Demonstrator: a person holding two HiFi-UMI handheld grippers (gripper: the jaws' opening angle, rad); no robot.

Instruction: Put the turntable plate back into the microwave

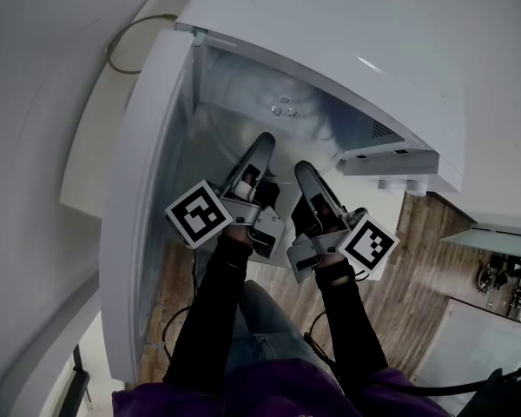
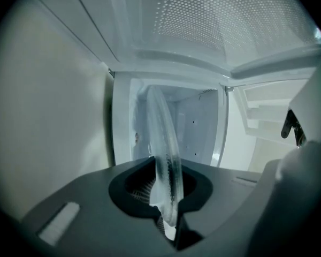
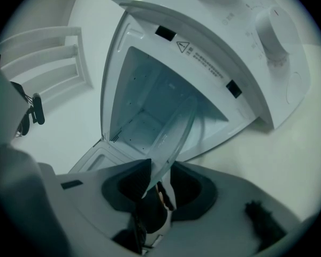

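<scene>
Open white microwave (image 1: 347,24), turntable plate (image 1: 278,135) lying flat, far edge inside cavity

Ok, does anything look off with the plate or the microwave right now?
Nothing stands out. The glass plate shows no crack or chip. The left gripper and right gripper clamp its near rim, and it reaches into the open microwave. The door is swung wide, out of the way.

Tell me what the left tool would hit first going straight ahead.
The left tool, shut on the glass plate, points into the open microwave; likely its back wall first, though depth is unclear.
</scene>
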